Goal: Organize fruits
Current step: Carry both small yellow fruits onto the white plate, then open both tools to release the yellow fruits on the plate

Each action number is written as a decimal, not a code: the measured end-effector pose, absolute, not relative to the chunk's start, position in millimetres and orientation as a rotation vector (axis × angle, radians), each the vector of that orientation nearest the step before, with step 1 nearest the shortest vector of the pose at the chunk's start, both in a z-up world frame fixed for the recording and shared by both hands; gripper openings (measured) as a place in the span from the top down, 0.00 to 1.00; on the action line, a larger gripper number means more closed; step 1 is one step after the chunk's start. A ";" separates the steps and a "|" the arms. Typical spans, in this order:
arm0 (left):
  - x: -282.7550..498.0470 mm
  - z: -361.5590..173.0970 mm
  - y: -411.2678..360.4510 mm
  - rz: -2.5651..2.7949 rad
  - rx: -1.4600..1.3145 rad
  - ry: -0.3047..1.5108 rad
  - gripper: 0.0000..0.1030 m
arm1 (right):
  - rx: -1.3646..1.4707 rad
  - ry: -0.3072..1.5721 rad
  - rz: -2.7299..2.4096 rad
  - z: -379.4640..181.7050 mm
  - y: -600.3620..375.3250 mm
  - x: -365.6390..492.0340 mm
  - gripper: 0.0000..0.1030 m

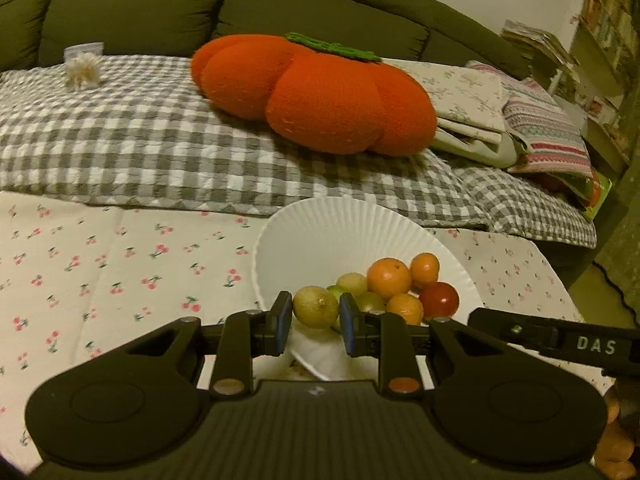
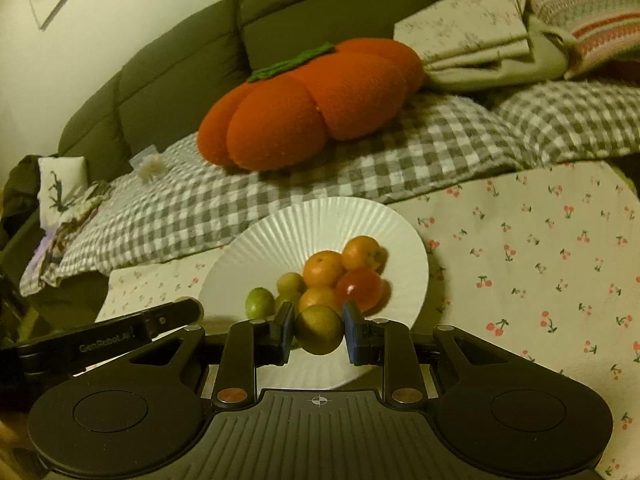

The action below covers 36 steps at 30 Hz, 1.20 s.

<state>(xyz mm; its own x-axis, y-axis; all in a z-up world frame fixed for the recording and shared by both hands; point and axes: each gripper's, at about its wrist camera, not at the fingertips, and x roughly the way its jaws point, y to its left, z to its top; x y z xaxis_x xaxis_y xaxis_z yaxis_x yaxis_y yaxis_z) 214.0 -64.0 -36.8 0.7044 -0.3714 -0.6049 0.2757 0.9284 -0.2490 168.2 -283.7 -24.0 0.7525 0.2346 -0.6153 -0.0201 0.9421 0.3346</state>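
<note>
Setting: A dim room is shown, with a dark green sofa [image 1: 160, 4] across the top of both views, a grey checked blanket [image 1: 140, 148] over its seat and a large orange pumpkin cushion [image 1: 320, 96] laid at upper centre. Folded linens [image 1: 472, 108] are stacked at the upper right.
Worktop: A cloth printed with cherries [image 1: 100, 272] is spread over the worktop and fills the lower left of the left view and the right side of the right view.
Plate: A white fluted paper plate [image 2: 320, 224] is placed at lower centre, its far rim tipped up toward the blanket.
Fruits on plate: Small oranges [image 1: 389, 278], a red tomato-like fruit [image 1: 439, 300] and pale green fruits [image 1: 352, 283] are piled together on the near half of the plate.
Left tongs: The left tongs [image 1: 316, 322] are pressed onto a yellow-green fruit [image 1: 315, 306], held over the plate's near edge.
Right tongs: The right tongs [image 2: 318, 330] are pinched on a darker green-yellow fruit [image 2: 319, 330], also just above the near rim.
Progress: Most fruit appears gathered already; the two held pieces are judged to be left for placing, and no loose fruit is seen on the cloth.
Open room: The far half of the plate is bare. The two tools are close together, so crowding at the near rim is likely.
</note>
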 end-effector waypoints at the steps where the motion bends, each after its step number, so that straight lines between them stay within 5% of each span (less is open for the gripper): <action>1: 214.8 -38.3 -66.3 -0.367 -0.135 0.700 0.77 | 0.324 0.714 0.139 -26.0 -284.4 170.5 0.77; 19: 212.5 -52.5 -83.9 -0.400 -0.035 0.694 0.76 | 0.240 0.745 0.129 -44.4 -270.5 181.9 0.76; 36: 187.4 -24.9 -61.6 -0.335 -0.083 0.651 0.42 | 0.286 0.715 0.106 -27.5 -272.2 167.9 0.70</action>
<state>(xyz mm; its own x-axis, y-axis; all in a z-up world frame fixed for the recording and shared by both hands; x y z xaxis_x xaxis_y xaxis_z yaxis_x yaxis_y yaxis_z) 187.4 -61.6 -24.9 0.7438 -0.3315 -0.5803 0.2800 0.9430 -0.1799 167.9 -272.2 -27.5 0.7517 0.1927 -0.6308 0.0014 0.9559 0.2937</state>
